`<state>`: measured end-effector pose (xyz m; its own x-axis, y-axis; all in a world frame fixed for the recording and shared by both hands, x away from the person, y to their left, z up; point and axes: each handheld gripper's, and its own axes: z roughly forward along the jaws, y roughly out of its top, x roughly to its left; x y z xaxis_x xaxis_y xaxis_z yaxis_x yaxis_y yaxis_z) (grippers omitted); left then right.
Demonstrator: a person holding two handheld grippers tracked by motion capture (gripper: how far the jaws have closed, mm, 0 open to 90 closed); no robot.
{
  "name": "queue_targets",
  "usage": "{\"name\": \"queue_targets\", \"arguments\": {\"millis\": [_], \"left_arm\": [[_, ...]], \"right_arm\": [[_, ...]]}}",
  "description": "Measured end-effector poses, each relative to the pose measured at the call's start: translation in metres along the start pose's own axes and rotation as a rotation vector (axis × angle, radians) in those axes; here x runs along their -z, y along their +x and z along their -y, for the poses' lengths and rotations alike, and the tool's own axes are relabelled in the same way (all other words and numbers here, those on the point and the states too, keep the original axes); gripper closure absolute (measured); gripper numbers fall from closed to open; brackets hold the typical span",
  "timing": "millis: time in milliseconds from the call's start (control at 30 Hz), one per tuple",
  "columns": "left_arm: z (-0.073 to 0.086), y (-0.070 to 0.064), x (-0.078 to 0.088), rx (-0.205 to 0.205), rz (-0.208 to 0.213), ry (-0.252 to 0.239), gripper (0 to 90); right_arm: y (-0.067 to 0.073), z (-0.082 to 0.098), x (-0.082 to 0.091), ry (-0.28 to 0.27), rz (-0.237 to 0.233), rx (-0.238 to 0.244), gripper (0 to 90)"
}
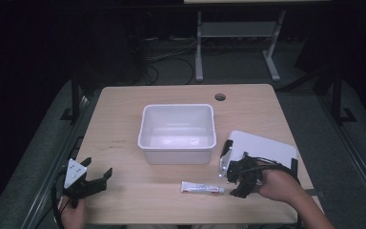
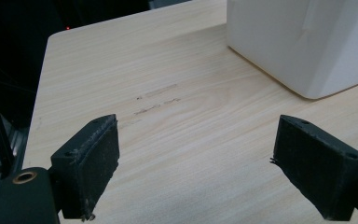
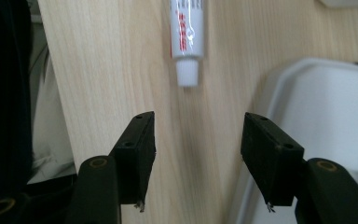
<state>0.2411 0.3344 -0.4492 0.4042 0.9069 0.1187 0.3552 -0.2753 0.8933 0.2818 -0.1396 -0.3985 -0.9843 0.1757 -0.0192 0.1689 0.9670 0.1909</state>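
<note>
I take the white tub [image 1: 177, 133] at the middle of the wooden table [image 1: 124, 200] as my landmark; the white tube [image 1: 201, 188] with red print lies flat on the table nearer me than the tub, cap toward the right; my right gripper [image 1: 234, 183] sits just beyond that cap, jaws spread wide with nothing between them, beside the white lid [image 1: 267, 145] lying right of the tub; my left gripper [image 1: 100, 176] rests well left of the tub, jaws wide and empty over bare wood.
</note>
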Motion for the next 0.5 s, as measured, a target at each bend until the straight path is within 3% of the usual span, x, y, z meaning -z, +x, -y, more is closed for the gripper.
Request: {"name": "queue_targets", "arguments": {"millis": [500], "left_arm": [[0.0, 0.001, 0.001, 0.002, -0.002, -0.001, 13.8]], "right_arm": [[0.002, -0.038, -0.015, 0.019, -0.034, 0.071, 45.6]]}}
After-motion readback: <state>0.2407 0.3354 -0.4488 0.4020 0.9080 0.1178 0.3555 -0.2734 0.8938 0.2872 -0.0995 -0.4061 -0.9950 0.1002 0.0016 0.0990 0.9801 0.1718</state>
